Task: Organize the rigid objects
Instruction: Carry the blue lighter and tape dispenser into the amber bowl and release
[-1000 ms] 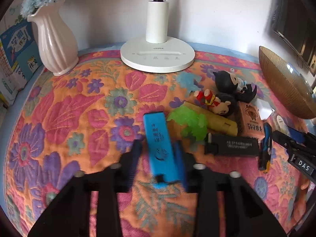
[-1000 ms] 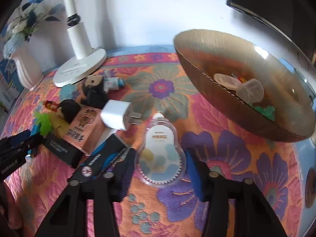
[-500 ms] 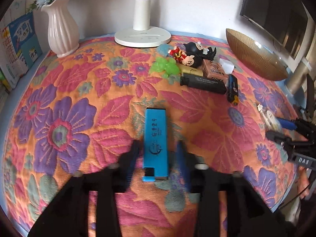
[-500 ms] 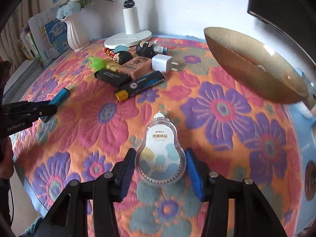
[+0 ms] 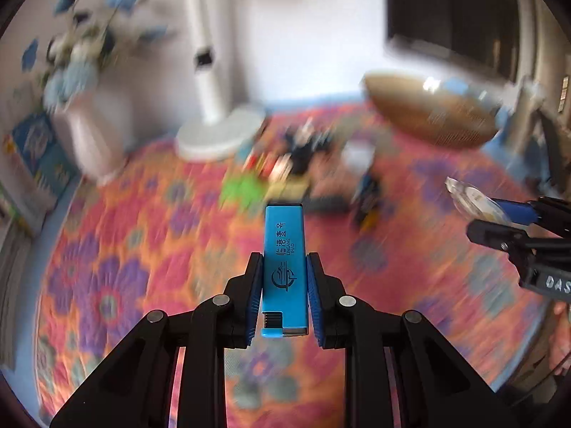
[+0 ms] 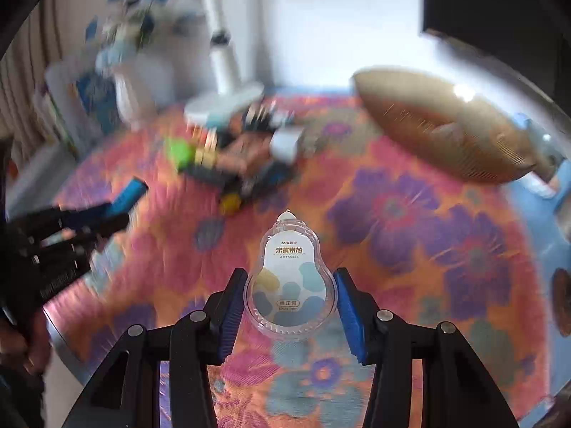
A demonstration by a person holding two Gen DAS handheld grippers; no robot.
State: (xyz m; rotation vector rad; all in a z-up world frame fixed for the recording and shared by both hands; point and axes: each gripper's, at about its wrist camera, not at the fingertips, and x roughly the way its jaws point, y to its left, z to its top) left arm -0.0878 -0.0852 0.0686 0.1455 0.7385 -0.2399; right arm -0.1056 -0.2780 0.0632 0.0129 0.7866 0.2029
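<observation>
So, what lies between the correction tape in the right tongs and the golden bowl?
Only bare flowered cloth separates the correction tape from the golden bowl, as the right wrist view shows.

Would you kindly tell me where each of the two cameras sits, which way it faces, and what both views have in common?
Left wrist: sits on the left tool, looking forward over the floral tablecloth; its fingers clamp a blue lighter, and the right tool shows at the right edge.
Right wrist: sits on the right tool, facing the same way; it grips a clear correction-tape case, and the left tool shows at left.
Shared: white lamp base, golden bowl, blurred toy pile.
</observation>
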